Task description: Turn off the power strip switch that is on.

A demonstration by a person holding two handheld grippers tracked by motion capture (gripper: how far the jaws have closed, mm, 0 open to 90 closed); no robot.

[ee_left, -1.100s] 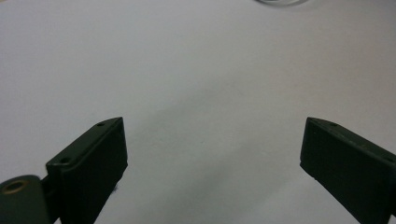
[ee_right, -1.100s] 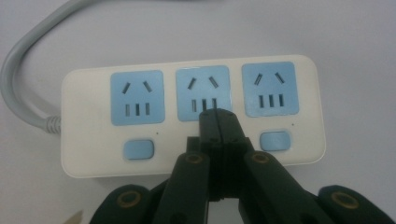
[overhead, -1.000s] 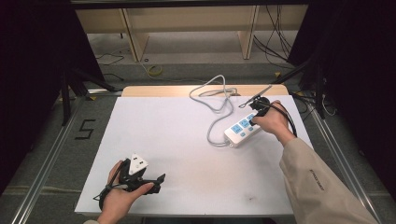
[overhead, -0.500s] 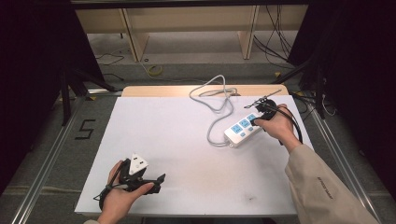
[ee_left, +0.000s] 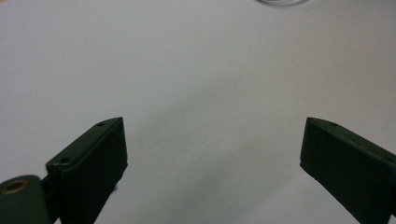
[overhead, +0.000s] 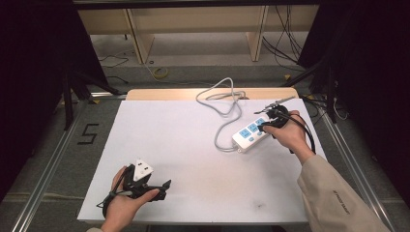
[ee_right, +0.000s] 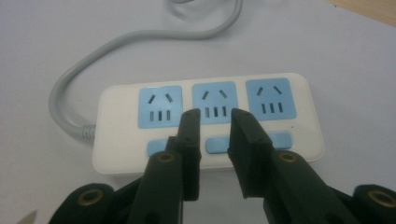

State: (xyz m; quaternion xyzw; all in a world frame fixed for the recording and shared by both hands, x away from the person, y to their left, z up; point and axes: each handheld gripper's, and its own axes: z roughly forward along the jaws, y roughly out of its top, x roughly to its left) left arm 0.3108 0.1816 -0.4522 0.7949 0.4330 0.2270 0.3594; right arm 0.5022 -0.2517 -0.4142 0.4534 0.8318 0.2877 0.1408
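Observation:
A white power strip (overhead: 250,134) with three blue sockets lies on the right of the white table top (overhead: 183,145). Its grey cable (overhead: 225,104) loops toward the back edge. My right gripper (overhead: 265,125) hovers over the strip's far end. In the right gripper view the strip (ee_right: 299,135) lies crosswise and its cable (ee_right: 93,60) curls away at the left. There my right gripper (ee_right: 215,114) points at the middle socket; its jaws have just been opening, stand a narrow gap apart and hold nothing. My left gripper (overhead: 162,187) rests at the near left, open wide over bare table (ee_left: 212,140).
A wooden table edge (overhead: 193,93) shows behind the white sheet. On the floor at the left is a taped "5" mark (overhead: 88,134). Wooden shelving and loose floor cables (overhead: 285,29) stand beyond the table, with dark stands at both sides.
My right hand has shifted slightly beside the power strip's end. The left hand and its gripper have stayed where they were.

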